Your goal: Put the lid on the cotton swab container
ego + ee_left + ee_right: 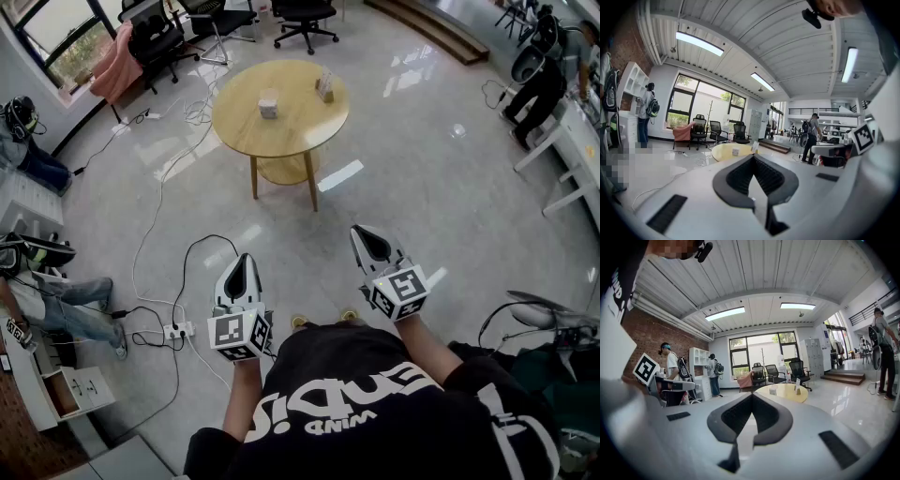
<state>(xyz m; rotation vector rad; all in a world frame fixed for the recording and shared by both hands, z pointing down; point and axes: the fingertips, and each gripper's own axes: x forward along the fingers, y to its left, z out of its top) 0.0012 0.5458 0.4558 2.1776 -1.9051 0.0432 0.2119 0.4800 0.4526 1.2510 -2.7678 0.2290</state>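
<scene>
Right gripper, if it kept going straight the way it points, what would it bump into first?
Nothing close: open floor lies ahead of the right gripper. It aims roughly at the round wooden table, so probably that, though depth is hard to judge.

light: bright, ceiling strips (699,43), windows (764,350) | glare: floor (412,70) | edges: fisheye-warped

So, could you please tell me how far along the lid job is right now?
Nothing looks done: a squat pale item and an upright item stand apart on the round table; which one is the lid I cannot tell. Nothing is in hand: the left tool and the right tool are shut, empty, well short of the table. Left to do: approach, grasp the lid, set it on the container.
</scene>
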